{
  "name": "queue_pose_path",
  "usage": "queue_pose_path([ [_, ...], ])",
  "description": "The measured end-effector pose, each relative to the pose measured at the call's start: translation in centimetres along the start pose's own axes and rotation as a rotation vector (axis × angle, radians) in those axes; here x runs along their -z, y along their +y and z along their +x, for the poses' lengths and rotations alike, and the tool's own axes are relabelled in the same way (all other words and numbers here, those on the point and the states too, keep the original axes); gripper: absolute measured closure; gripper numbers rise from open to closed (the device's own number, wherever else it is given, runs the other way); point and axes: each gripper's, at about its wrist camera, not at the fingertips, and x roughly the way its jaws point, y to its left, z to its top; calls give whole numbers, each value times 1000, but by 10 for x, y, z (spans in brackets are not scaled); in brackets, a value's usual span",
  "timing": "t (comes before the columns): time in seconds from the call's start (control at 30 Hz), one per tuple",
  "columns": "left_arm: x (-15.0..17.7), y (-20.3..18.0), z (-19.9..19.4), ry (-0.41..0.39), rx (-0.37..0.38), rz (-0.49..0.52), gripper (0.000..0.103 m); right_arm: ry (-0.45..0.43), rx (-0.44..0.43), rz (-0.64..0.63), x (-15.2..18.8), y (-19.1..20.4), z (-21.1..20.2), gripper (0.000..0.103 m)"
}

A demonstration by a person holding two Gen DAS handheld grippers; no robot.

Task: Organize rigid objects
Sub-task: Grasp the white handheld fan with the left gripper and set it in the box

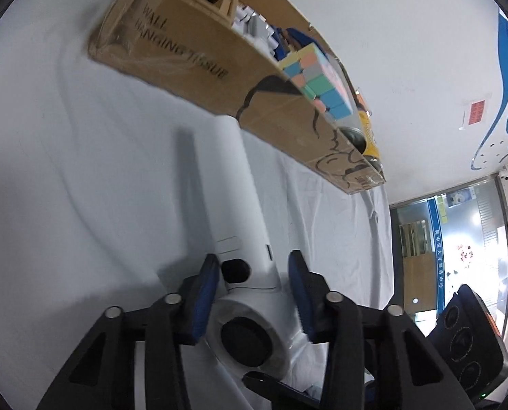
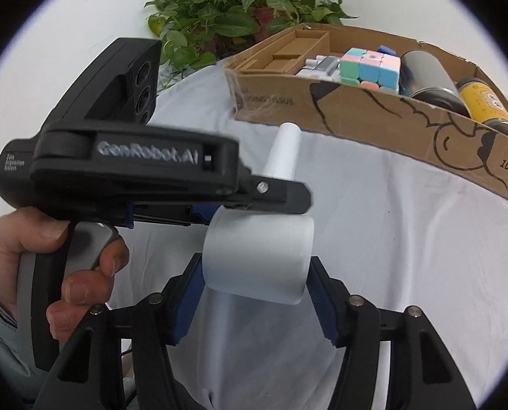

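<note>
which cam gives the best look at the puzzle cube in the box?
Right wrist. The puzzle cube sits unobstructed in the cardboard box, top and front faces readable beside the cans. Left wrist shows the cube too, but tilted and partly cut off by the box wall.

The hair dryer is white with black buttons. The box is brown cardboard with black drawings and letters. The puzzle cube inside it has pink, green, blue and orange squares. The cloth is white. The plant is green.
</note>
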Motion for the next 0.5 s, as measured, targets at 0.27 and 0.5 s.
queue_pose_path([
  [0.27,-64,-70,-54,-121,-18,221,66,-159,41,3,-49,7,-37,45],
  [0.5,-177,-93,-93,-185,-58,319,66,-262,33,6,-154,4,-40,45],
])
